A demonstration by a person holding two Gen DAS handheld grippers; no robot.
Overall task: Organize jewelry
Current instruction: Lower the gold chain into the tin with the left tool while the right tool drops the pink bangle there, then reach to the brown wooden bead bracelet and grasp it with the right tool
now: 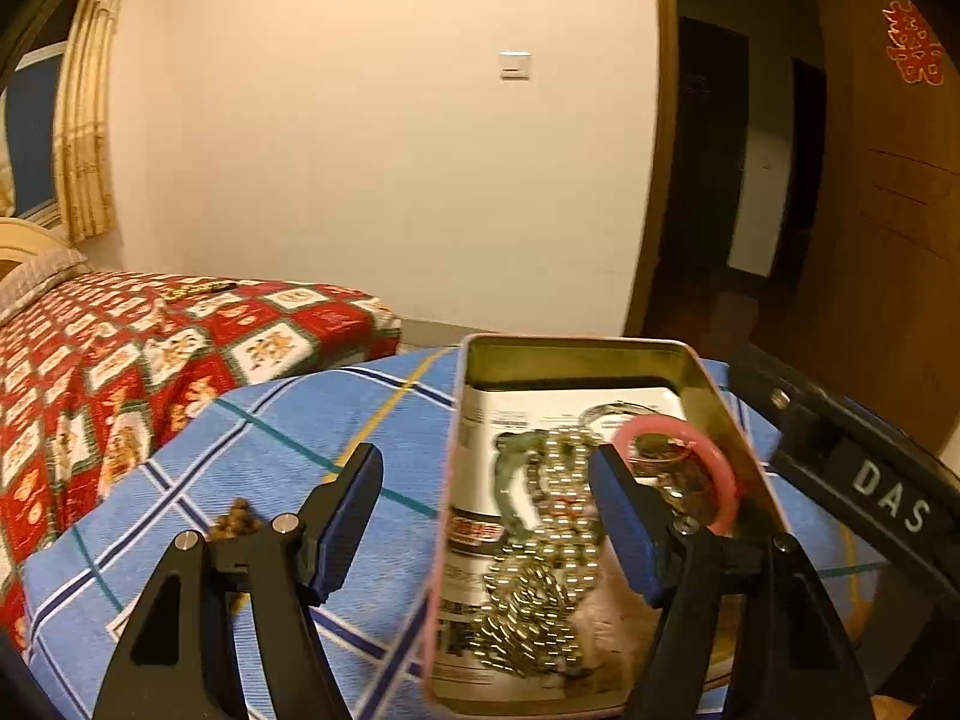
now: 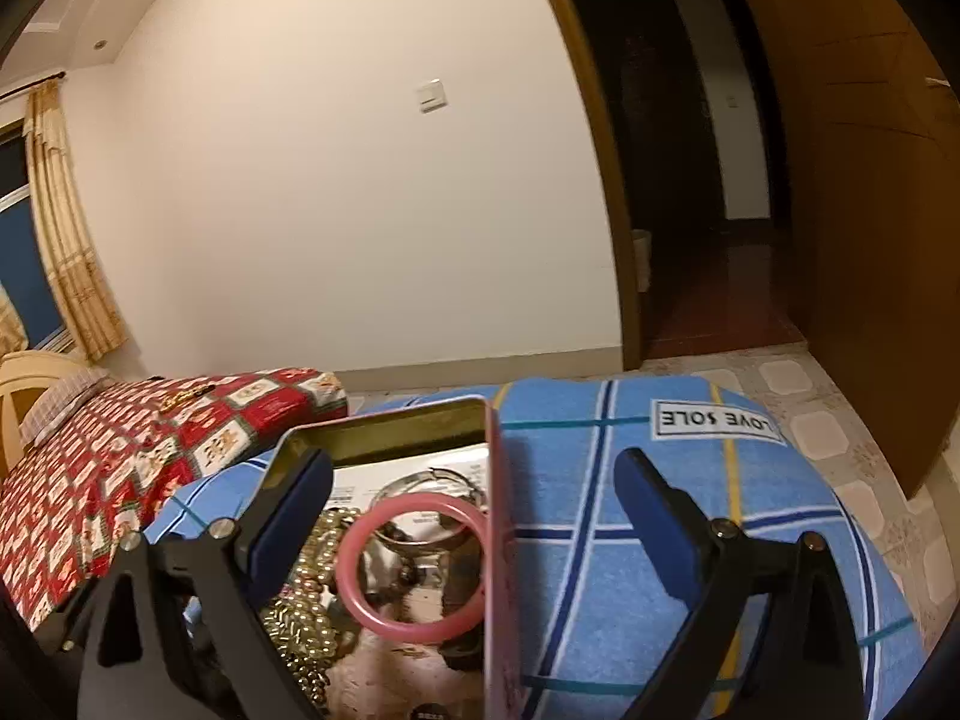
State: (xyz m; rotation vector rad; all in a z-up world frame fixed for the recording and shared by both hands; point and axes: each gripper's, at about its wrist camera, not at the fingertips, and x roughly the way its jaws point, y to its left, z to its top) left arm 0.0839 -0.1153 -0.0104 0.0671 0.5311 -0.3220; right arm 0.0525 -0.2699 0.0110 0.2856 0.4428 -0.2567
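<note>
Warm, yellowish indoor light fills both views, brightest on the pale wall [image 1: 384, 138], which glows almost washed out near the top of the left wrist view. The doorway [image 1: 732, 180] and the corridor behind it stay dark, with little detail. The gold inner wall of the tin [image 1: 576, 360] picks up a soft sheen, and the beads [image 1: 540, 546] inside carry small smeared highlights, blurred as if by motion. The pink ring [image 2: 414, 570] reads fairly sharp in the right wrist view. Fisheye bending curves the door frame and the wall edges strongly, and black vignetting cuts the corners. The picture is slightly soft and grainy throughout.
</note>
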